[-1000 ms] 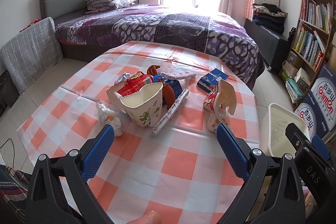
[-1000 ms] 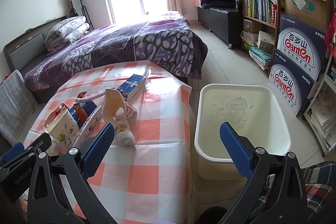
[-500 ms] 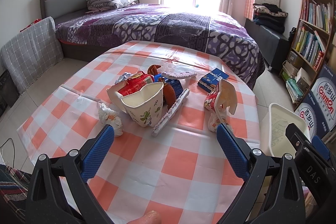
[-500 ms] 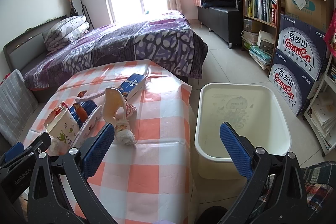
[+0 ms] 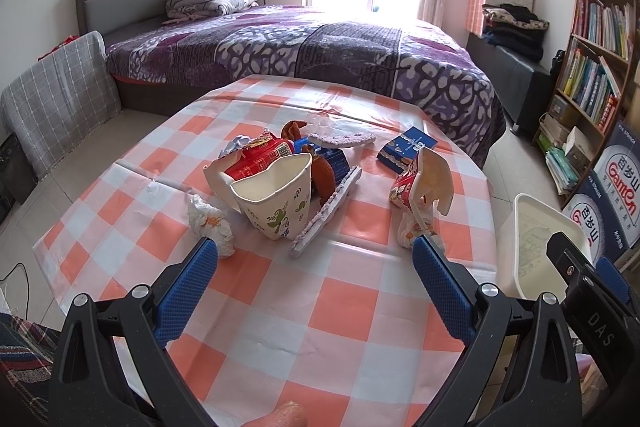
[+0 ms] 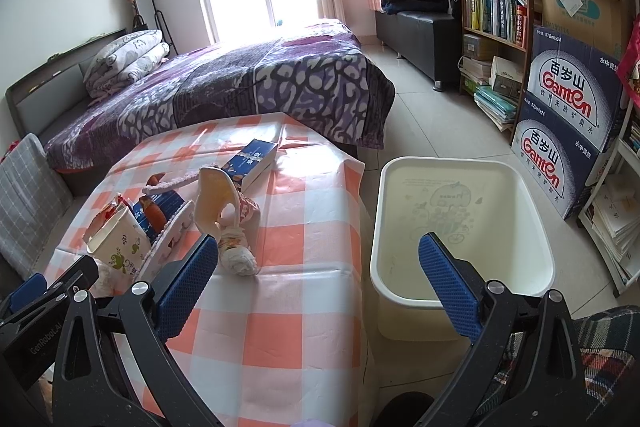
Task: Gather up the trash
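Here the left claw (image 5: 315, 259) hangs over the near part of the table (image 5: 344, 303), its blue fingers spread wide apart and holding nothing. The right claw (image 6: 319, 253) is likewise spread wide and empty, straddling the table's right edge and the white bin (image 6: 464, 291) that stands on the floor just right of the table.

The trash sits in a loose heap at the middle of the checked table. A paper cup (image 5: 276, 199) with green leaf prints leans tilted, mouth toward the camera; a red packet (image 5: 256, 159) lies partly hidden behind it, and the brown and blue pieces farther back are too overlapped to make out. A flat purple-edged strip (image 5: 326, 211) rests against the cup's right side. A crumpled white wad (image 5: 210, 221) lies to the cup's left, near the left claw's finger. To the right, apart from the heap, a torn carton (image 5: 422, 179) stands over another white wad (image 5: 408, 233), which the claw's right finger partly covers. A blue box (image 5: 404, 149) lies farther off, beyond the carton.

In the left view the bin is cut off by the right claw's body, and only part of its rim shows. A purple bed (image 5: 300, 47) fills the far side of the room.
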Demonstrator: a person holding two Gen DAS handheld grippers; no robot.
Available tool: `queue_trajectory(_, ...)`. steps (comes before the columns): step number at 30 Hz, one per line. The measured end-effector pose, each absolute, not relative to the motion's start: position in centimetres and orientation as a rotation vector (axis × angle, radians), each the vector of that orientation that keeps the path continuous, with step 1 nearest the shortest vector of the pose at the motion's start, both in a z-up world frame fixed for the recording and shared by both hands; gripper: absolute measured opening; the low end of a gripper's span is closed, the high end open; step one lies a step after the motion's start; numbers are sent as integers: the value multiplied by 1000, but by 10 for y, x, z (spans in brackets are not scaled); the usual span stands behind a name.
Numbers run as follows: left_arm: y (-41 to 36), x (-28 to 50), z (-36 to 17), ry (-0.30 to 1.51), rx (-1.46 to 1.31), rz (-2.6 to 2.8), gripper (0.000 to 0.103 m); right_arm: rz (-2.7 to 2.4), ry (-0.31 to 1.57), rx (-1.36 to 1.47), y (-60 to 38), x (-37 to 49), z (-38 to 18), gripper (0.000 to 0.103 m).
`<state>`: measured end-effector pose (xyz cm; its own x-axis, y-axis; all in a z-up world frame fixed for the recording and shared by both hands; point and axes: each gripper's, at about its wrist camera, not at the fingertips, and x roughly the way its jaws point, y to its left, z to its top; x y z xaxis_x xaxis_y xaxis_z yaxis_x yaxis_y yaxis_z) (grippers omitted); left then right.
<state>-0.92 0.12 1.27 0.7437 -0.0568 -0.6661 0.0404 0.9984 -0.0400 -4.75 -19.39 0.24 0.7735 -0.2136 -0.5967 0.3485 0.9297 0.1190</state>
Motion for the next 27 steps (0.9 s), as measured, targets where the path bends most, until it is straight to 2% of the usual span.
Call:
queue_trajectory(14,19,26,0,876,-21,-39,95,-275,832,314,-193,-14,-9,96)
queue_trajectory(27,11,112,8,1078,126,-124,95,-214,948,349,-211,26,-8,96)
